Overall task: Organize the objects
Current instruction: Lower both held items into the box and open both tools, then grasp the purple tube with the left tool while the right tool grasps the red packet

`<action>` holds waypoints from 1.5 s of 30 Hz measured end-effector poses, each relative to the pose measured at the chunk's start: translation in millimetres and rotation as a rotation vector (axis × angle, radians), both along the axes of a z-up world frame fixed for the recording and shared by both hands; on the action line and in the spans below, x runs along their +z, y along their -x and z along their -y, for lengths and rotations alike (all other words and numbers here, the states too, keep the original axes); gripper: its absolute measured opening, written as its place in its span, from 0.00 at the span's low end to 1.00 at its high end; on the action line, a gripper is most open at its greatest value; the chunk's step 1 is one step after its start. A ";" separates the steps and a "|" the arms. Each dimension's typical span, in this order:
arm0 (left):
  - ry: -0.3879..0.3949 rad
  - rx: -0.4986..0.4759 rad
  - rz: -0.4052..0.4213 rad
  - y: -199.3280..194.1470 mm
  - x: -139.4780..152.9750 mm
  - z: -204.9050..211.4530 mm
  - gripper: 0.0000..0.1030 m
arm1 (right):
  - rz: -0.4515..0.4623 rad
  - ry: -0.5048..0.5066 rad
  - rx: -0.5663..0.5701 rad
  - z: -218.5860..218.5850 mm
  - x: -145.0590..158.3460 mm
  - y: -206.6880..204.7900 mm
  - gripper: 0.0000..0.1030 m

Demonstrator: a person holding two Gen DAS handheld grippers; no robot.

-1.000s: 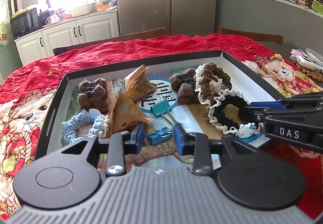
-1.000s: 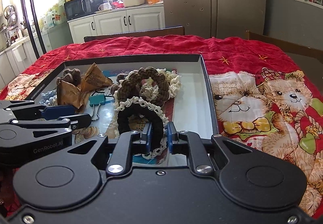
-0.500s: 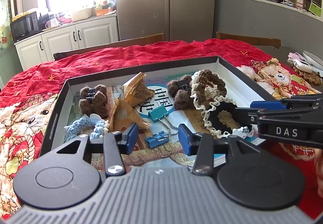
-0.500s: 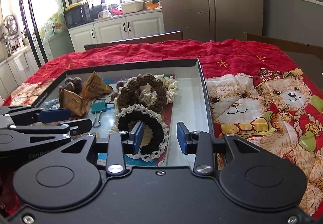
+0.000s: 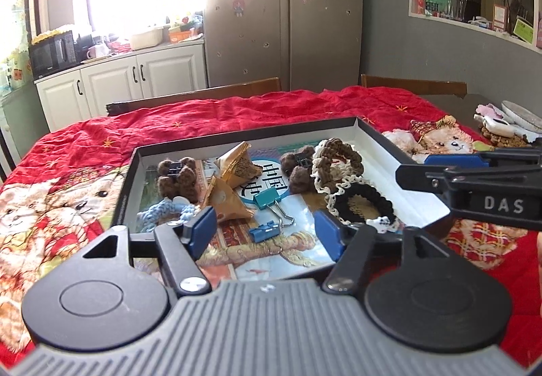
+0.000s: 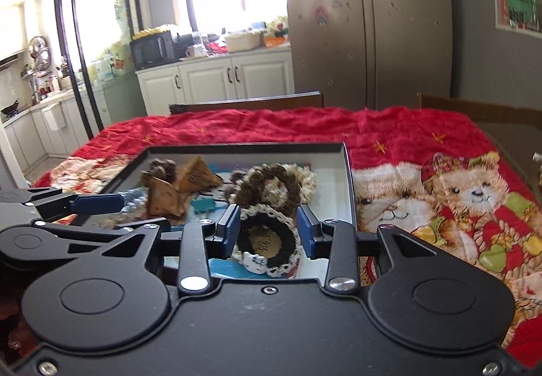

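Left claw (image 5: 265, 233): fingers spread wide, nothing held. It hangs over the near edge of the tray (image 5: 382, 139). Between the blue pads (image 5: 202, 231), low down, lies a small blue binder clip (image 5: 264, 231); just past it at 12 o'clock, a teal binder clip (image 5: 267, 198) with its wire handles pointing toward 5 o'clock.

Right claw (image 6: 268, 231): fingers open, not gripping. A black scrunchie with cream lace trim (image 6: 267, 240) sits between the pads, apparently clear of both, lying on the tray floor. A small white charm (image 6: 254, 262) shows on its near edge.

Outward in the tray, from the left wrist view: two tan wrapped packets (image 5: 227, 198) at 11 o'clock of the teal clip, a brown crocheted bear clip (image 5: 178, 178) at 10 o'clock near the left wall, a pale blue crocheted ring (image 5: 162, 211) just in front of it. At 1 o'clock a second brown bear clip (image 5: 298, 167) touches a brown-and-cream scrunchie (image 5: 338, 155), which overlaps the far edge of the black one.

The tray rests on a red bear-print cloth (image 5: 67, 179) covering the tabletop. The right claw enters the left view from 3 o'clock, over the tray's right wall. Beyond the far edge at 12 o'clock: chair backs (image 5: 193, 100), white cabinets (image 5: 135, 78), a fridge (image 5: 288, 10).
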State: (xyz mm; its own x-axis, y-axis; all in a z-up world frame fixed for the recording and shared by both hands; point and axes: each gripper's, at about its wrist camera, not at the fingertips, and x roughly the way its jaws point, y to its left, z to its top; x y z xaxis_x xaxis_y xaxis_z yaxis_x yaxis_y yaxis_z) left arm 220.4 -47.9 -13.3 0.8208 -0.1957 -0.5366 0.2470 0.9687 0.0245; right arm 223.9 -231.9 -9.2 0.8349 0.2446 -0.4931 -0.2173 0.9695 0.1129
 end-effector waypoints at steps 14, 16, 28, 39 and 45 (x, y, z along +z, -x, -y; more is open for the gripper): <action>0.036 0.090 -0.097 57.5 -21.2 -12.4 0.77 | 0.000 0.107 0.152 -24.3 -13.3 63.1 0.37; 0.023 0.093 -0.110 58.8 -28.6 -10.1 0.77 | -0.008 0.106 0.178 -26.8 -19.8 64.7 0.36; 0.001 0.082 -0.147 66.5 -49.9 -11.0 0.76 | -0.061 0.118 0.268 -35.5 -47.2 55.1 0.35; 0.009 0.049 -0.140 74.0 -50.5 -31.6 0.58 | -0.099 0.195 0.326 -50.0 -61.6 40.6 0.35; 0.015 0.040 -0.137 74.6 -49.4 -39.7 0.47 | -0.111 0.205 0.342 -57.1 -63.8 38.4 0.30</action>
